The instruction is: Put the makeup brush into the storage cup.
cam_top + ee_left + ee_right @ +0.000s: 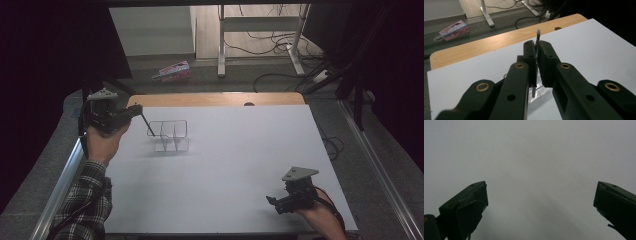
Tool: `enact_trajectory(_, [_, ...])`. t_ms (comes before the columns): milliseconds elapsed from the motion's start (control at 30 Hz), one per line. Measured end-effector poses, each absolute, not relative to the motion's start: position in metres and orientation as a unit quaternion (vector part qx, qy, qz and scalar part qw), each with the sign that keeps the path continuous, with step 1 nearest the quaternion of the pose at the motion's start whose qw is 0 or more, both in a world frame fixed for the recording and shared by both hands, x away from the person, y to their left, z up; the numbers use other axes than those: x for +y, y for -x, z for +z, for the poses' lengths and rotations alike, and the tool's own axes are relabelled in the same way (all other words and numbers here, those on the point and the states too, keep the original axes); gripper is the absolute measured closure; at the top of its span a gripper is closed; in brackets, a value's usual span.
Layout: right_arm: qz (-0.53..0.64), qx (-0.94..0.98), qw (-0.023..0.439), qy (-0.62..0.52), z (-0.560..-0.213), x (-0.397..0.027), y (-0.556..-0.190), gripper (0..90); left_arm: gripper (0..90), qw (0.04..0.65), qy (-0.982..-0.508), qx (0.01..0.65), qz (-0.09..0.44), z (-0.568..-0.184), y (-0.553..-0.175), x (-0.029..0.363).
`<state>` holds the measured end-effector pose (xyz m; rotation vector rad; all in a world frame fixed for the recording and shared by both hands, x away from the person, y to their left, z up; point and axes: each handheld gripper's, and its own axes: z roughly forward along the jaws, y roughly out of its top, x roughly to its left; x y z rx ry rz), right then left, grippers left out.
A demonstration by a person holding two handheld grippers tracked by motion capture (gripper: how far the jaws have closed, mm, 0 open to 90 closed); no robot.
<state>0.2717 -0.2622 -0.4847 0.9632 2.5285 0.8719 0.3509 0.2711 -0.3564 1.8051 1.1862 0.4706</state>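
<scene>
White sheeting covers the table (225, 170), where a clear plastic organizer (171, 135) stands. Just left of the organizer, the left gripper (537, 50) has its jaws pinching a thin dark stick (538, 33); the stick runs up between the pads, its tip poking out beyond them, its other end slanting toward the organizer's left wall. Well apart from the organizer, the right gripper (540, 195) hangs over bare sheeting, jaws spread wide.

The left gripper (134, 111) is held above the tabletop's (240, 165) far left corner, jaws pinched together on a thin dark stick (538, 37), the forearm in a plaid sleeve (87, 200). The right gripper (272, 201) rests low over the tabletop's near right edge, jaws spread wide.
</scene>
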Motion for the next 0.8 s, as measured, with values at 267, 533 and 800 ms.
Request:
enact_trajectory(267, [0.299,0.882,0.146,-0.334,-0.486,-0.261,-0.271,0.0,85.7,0.446,-0.725,0.486,0.200,-0.357,-0.360,0.268])
enact_trajectory(533, [0.299,0.883,0.145,-0.332,-0.486,-0.261,-0.271,0.0,85.7,0.440,-0.721,0.493,0.209,-0.361,-0.368,0.266])
enact_trajectory(800, [0.306,0.881,0.142,-0.333,-0.485,-0.262,-0.272,0.0,85.7,0.432,-0.719,0.499,0.215,-0.368,-0.373,0.264])
